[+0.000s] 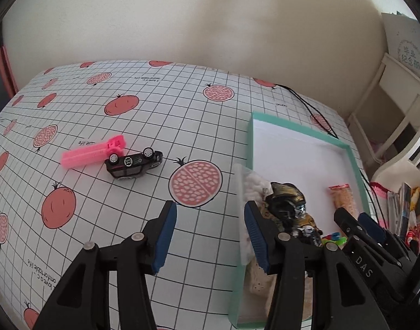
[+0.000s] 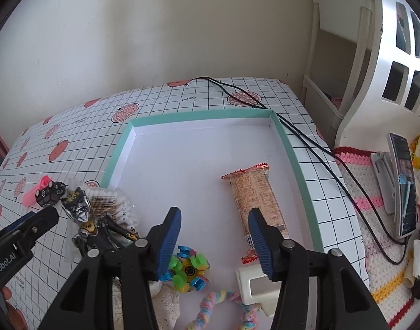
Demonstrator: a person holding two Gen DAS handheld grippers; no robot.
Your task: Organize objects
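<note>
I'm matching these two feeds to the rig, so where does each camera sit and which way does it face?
Left wrist: on the left gripper, looking forward over the tablecloth at the toy car and pink clip; its own open jaws show, and the right gripper.
Right wrist: on the right gripper, looking down into the box; open jaws show.
Shared: box, robot figure, snack packet, toy car.

pink clip [image 1: 91,155], black toy car [image 1: 133,164], teal-rimmed box [image 2: 298,162], pomegranate-grid tablecloth [image 1: 100,115]
</note>
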